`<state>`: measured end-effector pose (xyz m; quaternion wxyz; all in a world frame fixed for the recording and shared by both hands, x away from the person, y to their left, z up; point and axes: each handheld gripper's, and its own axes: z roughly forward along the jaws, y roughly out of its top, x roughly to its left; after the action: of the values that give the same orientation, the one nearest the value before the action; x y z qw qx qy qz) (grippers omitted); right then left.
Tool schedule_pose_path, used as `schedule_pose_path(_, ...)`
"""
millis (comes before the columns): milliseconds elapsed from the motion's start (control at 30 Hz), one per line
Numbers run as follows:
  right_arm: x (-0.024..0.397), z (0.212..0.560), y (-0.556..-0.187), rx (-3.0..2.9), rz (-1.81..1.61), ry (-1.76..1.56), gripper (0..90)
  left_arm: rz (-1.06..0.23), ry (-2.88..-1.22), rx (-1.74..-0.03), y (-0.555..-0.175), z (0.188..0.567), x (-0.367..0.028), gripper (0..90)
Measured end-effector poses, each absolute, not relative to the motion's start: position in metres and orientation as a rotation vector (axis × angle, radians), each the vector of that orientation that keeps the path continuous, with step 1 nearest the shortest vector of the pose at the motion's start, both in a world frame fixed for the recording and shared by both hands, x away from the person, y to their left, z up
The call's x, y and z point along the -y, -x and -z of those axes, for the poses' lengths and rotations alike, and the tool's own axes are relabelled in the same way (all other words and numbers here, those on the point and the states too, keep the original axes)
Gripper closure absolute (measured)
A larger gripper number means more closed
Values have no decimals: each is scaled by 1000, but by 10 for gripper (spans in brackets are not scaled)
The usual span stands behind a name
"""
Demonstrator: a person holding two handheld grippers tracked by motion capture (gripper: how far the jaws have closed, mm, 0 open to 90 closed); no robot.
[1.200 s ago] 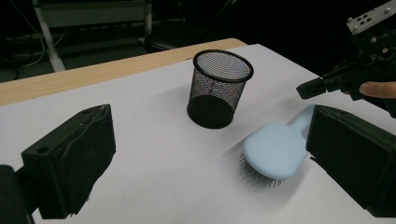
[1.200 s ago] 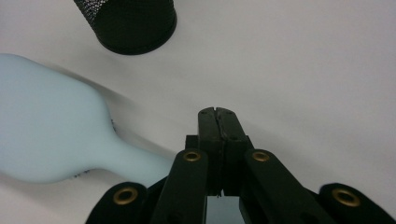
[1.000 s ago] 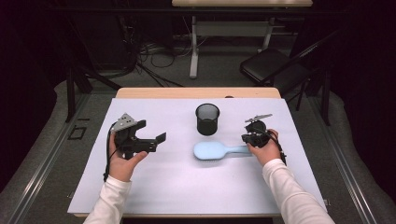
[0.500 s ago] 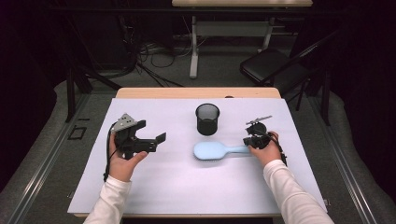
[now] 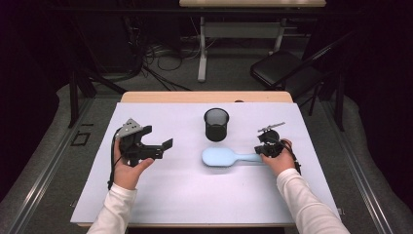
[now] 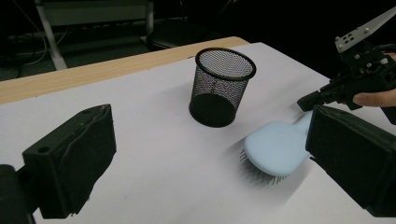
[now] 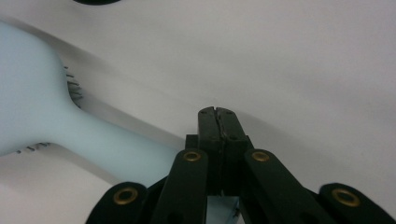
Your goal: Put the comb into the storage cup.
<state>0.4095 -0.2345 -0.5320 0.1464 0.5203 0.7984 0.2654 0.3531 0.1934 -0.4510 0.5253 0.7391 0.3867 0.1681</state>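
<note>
A light blue hairbrush (image 5: 221, 157) lies bristles down on the white sheet, its handle pointing right. My right gripper (image 5: 260, 150) is at the handle's end with its jaws shut. In the right gripper view the fingertips (image 7: 217, 112) meet with nothing between them, and the hairbrush (image 7: 37, 112) handle runs underneath. My left gripper (image 5: 164, 148) is held above the left of the table, open and pointing right. Its view looks between its wide jaws (image 6: 205, 168) at the hairbrush (image 6: 278, 149), with the right gripper (image 6: 322, 95) beyond it.
A black mesh cup (image 5: 216, 124) stands upright just behind the brush head and appears as the mesh cup (image 6: 219, 88) in the left gripper view. The white sheet (image 5: 195, 195) covers a wooden table (image 5: 204, 96). A dark folding chair (image 5: 282, 70) stands beyond the far edge.
My right hand has shifted very slightly at the brush handle's end. The left gripper, the brush and the cup have kept their places.
</note>
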Motion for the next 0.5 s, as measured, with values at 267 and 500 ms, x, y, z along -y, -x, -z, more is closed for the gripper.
schedule_pose_path(267,240,534,-400,-2317,-777,-1491,900,-403,-1771,-926,-353,451,-193,20)
schedule_pose_path(500,242,534,-393,-2326,-792,-1489,900,-402,-1771,-926,-353,451,-193,20)
